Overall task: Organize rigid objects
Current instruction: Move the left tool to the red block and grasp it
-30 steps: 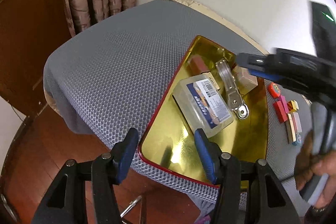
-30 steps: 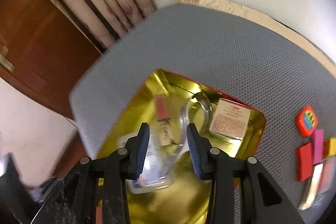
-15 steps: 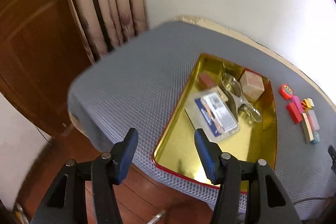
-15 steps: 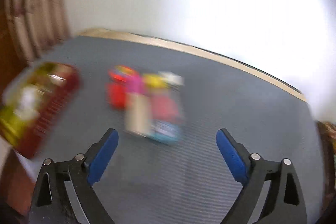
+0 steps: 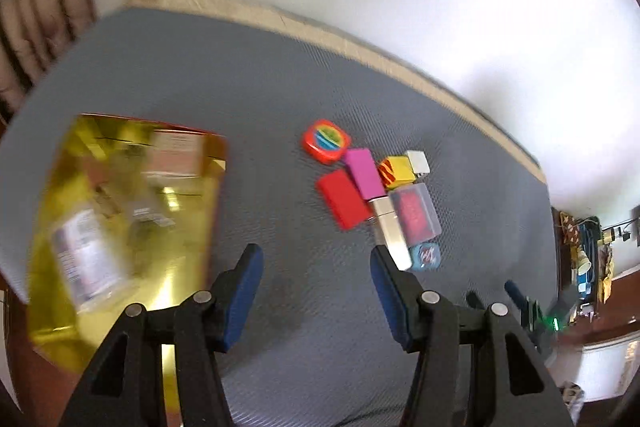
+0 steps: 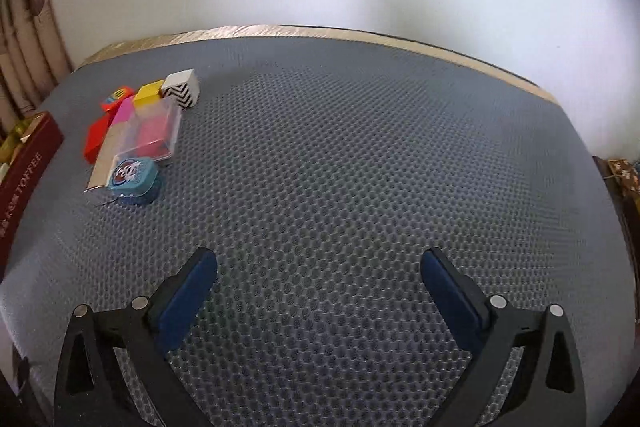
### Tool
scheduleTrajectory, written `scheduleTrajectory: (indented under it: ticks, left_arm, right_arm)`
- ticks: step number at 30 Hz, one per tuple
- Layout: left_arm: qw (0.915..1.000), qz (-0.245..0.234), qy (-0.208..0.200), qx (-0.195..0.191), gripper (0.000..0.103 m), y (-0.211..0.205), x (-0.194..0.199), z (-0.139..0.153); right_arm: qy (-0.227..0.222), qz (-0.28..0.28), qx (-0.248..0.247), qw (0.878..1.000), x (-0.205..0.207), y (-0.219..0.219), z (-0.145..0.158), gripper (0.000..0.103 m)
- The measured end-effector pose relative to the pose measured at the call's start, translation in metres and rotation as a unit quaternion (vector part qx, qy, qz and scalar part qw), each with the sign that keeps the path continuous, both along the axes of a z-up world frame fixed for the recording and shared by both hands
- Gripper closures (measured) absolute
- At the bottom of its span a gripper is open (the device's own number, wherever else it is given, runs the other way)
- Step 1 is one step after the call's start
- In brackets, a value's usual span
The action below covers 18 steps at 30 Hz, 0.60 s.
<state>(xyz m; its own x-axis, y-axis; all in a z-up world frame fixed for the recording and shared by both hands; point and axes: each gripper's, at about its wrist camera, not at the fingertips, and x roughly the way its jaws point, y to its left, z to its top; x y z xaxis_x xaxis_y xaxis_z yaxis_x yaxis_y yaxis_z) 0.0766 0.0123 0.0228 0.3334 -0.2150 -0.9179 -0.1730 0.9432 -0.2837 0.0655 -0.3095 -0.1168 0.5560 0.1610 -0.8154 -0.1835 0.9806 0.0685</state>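
A cluster of small rigid items lies on the grey mesh mat: a red round tin (image 5: 326, 140), a red block (image 5: 343, 199), a pink block (image 5: 365, 174), a yellow block (image 5: 396, 170), a white zigzag cube (image 6: 181, 89), a clear case with red inside (image 6: 152, 133), a silver bar (image 5: 392, 233) and a blue tin (image 6: 132, 175). The gold tray (image 5: 188, 219) with a red rim holds a clear box and other blurred items at left. My left gripper (image 5: 316, 285) is open and empty, just in front of the cluster. My right gripper (image 6: 320, 291) is wide open and empty over bare mat.
The tray's red side wall (image 6: 28, 163) shows at the left edge of the right wrist view. The mat (image 6: 360, 147) ends at a beige table edge against a white wall. Curtains (image 6: 24, 39) hang at far left. Clutter (image 5: 584, 259) sits at far right.
Both grippers swung right, away from the tray. The left now faces the cluster of blocks; the right has opened wide and now looks over bare mat with the cluster at its left.
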Motion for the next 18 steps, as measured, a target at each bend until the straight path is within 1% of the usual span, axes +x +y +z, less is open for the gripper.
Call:
scheduleTrajectory:
  ticks: [1, 3, 7, 9, 13, 16, 18]
  left_arm:
    - [0.9999, 0.002, 0.013, 0.002, 0.046, -0.006, 0.013, -0.008]
    - [0.9991, 0.010, 0.040, 0.005, 0.046, -0.016, 0.036, -0.027]
    - [0.9964, 0.030, 0.079, 0.000, 0.046, -0.022, 0.059, -0.058]
    - [0.9949, 0.044, 0.091, -0.007, 0.046, -0.019, 0.067, -0.070]
    - [0.9933, 0.055, 0.099, -0.021, 0.046, -0.016, 0.079, -0.082]
    - [0.9928, 0.059, 0.104, -0.015, 0.046, -0.016, 0.086, -0.087]
    - [0.9911, 0.066, 0.116, -0.005, 0.046, -0.016, 0.090, -0.094]
  right_arm:
    - [-0.003, 0.000, 0.008, 1.000, -0.003, 0.004, 0.004, 0.002]
    - [-0.007, -0.002, 0.030, 1.000, -0.009, -0.006, 0.006, 0.002]
    - [-0.007, -0.001, 0.057, 0.998, -0.012, -0.016, 0.009, 0.002]
    - [-0.009, 0.007, 0.059, 0.998, -0.014, -0.016, 0.009, 0.002]
    - [-0.008, 0.022, 0.060, 0.998, -0.013, -0.011, 0.009, 0.002]
    - [-0.004, 0.024, 0.064, 0.998, -0.013, -0.011, 0.009, 0.002]
    - [-0.005, 0.024, 0.068, 0.997, -0.013, -0.011, 0.009, 0.002]
